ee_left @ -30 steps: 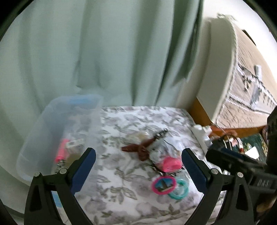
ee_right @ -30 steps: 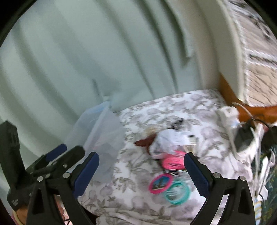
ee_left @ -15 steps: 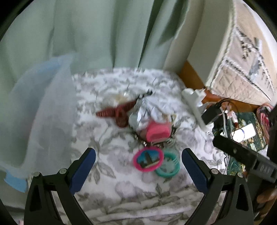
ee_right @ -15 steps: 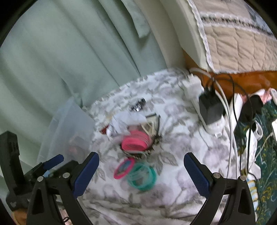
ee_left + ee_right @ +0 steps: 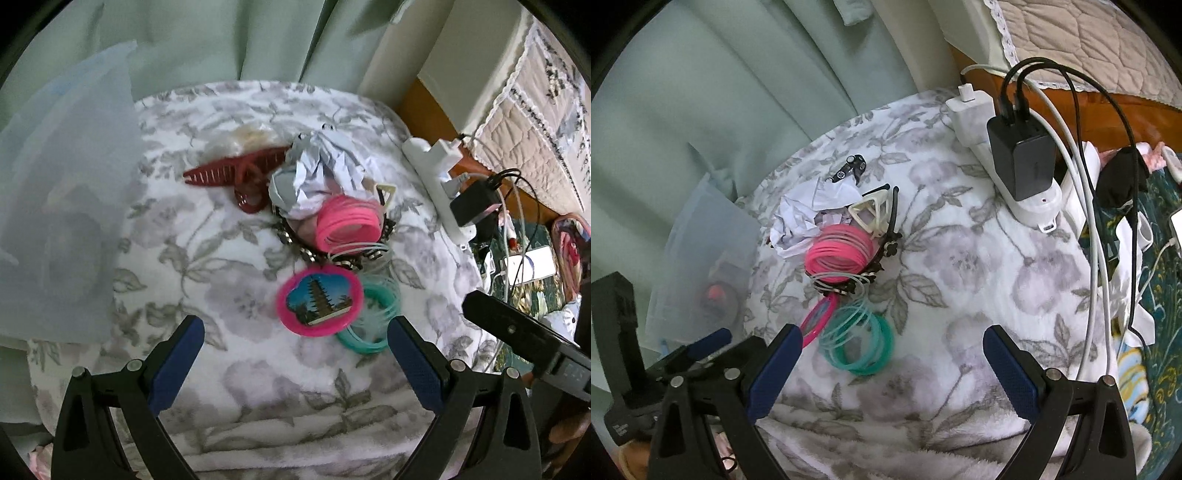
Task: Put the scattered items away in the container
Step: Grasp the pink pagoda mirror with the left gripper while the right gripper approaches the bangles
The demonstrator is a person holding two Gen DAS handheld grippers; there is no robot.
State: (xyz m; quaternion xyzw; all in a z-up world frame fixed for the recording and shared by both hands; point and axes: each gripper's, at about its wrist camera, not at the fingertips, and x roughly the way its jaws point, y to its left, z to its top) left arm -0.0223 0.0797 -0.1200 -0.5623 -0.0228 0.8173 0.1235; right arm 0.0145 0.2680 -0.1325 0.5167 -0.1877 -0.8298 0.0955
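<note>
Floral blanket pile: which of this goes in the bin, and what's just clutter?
For the job:
container
red hair claw
crumpled paper
pink bangles
pink souvenir disc
teal bangles
left gripper and right gripper, both open

Lying about:
power strip
black charger
cables
curtain

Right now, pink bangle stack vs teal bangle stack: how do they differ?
The pink bangle stack sits tilted in the clutter, against the crumpled paper; the teal bangle stack lies flatter on the blanket, nearer the cameras, partly under the pink-framed picture. Both are thin plastic rings, ungrasped.
</note>
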